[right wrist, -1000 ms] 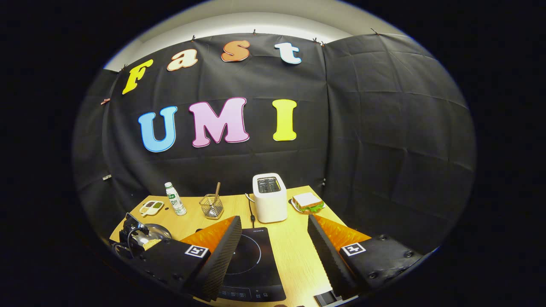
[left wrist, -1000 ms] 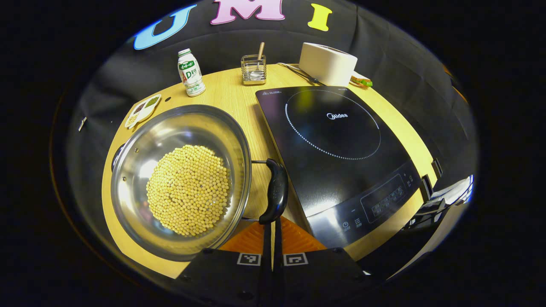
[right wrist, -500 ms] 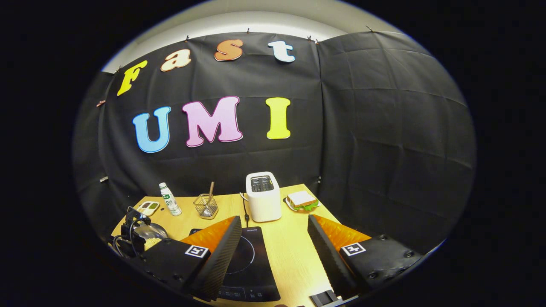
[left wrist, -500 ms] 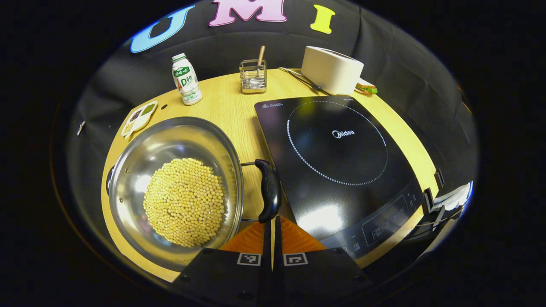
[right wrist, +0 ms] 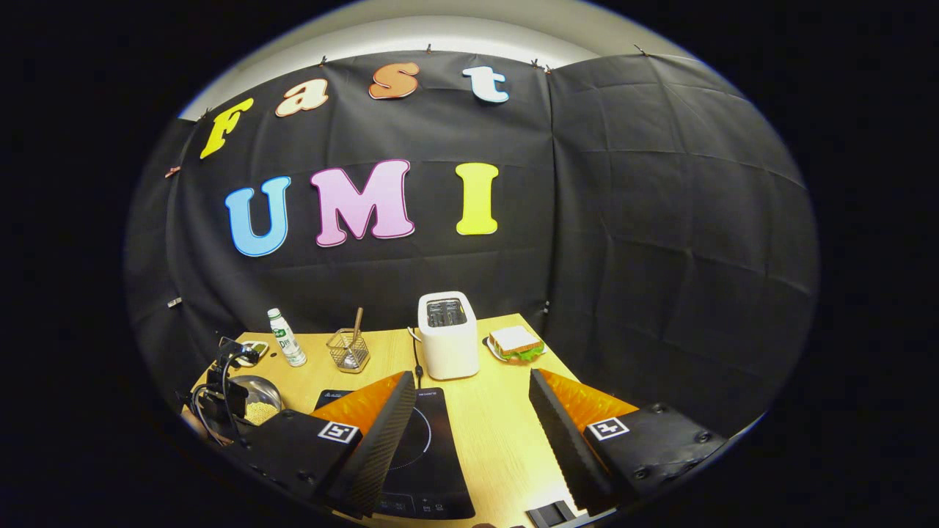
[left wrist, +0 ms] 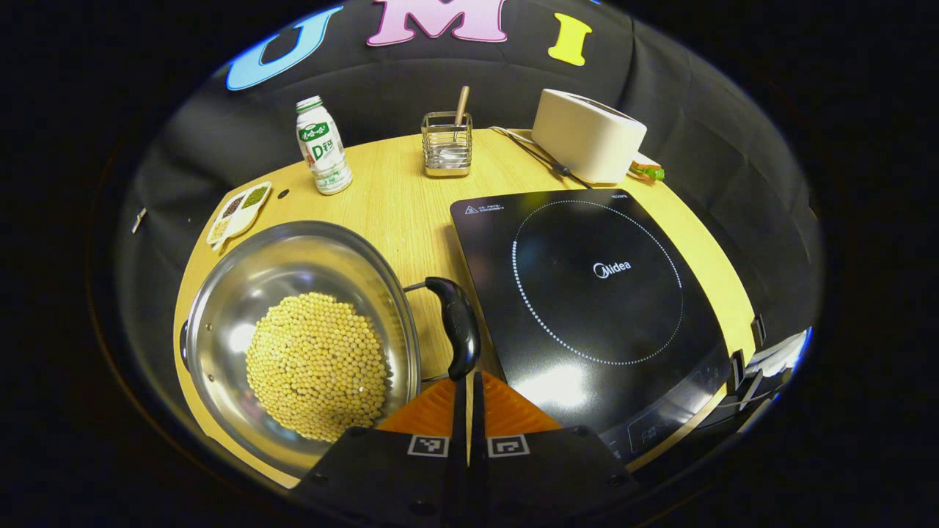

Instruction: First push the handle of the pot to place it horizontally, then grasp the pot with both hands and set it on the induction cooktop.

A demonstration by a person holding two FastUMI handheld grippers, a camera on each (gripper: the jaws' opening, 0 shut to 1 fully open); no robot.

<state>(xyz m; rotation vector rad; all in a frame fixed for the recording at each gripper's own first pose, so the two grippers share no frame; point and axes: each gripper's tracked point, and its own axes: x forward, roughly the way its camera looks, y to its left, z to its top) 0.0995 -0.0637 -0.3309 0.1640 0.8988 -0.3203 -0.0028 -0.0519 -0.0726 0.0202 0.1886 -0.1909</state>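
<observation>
While the left claw (left wrist: 468,381) is seen with its two fingers pressed together and nothing between them, its tips are held against the near end of the pot's black side handle (left wrist: 456,325). Compared with a second ago, the pot (left wrist: 301,341) has been shifted slightly leftward and away from the cooktop in the left gripper view, and the handle has been turned a little, so that its far end now leans to the left. The pot is found on the left part of the wooden bench (left wrist: 400,198), filled with pale yellow beans (left wrist: 317,363). A small sectioned dish (left wrist: 238,211), a drink bottle (left wrist: 321,145) and a wire holder with a spoon (left wrist: 447,133) are set behind it. To the right, the induction cooktop (left wrist: 598,293) lies bare, just beside the handle. A white toaster (left wrist: 589,135) stands beyond it, with a sandwich (right wrist: 515,342) farther right.

In the right gripper view, the right claw (right wrist: 469,422) is held wide open and empty, above the bench to the right of the cooktop, well apart from the pot.

From this, the handle push is judged to be under way and not yet finished. The two-handed lift onto the cooktop is judged not yet begun, since neither claw has hold of the pot.
</observation>
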